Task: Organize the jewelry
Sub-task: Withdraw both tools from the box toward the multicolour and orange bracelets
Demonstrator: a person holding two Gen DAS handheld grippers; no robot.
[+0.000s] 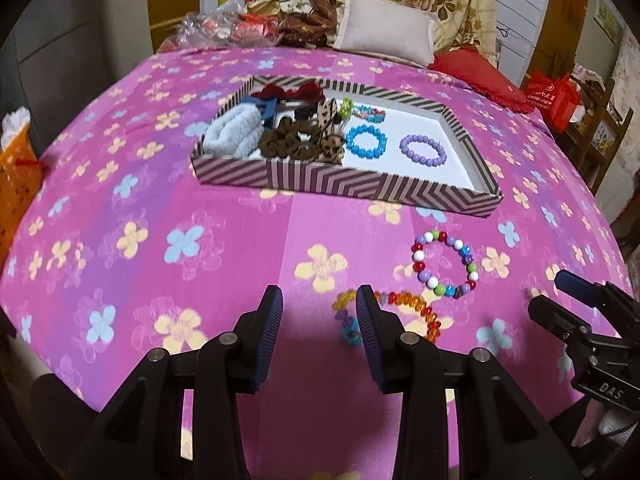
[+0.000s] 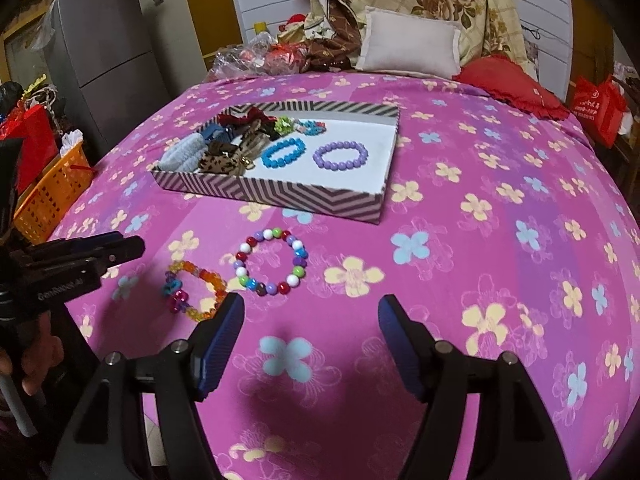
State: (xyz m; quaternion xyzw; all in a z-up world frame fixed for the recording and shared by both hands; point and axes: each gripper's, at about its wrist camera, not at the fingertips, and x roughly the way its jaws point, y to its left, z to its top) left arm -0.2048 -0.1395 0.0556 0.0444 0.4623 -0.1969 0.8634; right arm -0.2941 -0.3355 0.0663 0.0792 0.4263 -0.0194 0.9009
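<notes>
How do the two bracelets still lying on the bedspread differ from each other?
The round-bead bracelet has smooth opaque beads in white, red, purple, green and blue; the orange bracelet is mostly clear amber beads with a pink and blue cluster. The round-bead bracelet lies as an open, even ring nearer the tray; the orange bracelet looks smaller and more irregular, nearer the grippers. Both lie flat, outside the tray, untouched.

We cannot see the whole orange bracelet [image 1: 416, 308]: in the left wrist view a finger [image 1: 370, 336] of the left gripper [image 1: 318, 336] covers part of it. The tray's [image 1: 348, 190] heap of hair ties [image 1: 292, 136] blurs together, so we cannot count them. The orange basket [image 1: 16, 184] is cut off at the edge.
</notes>
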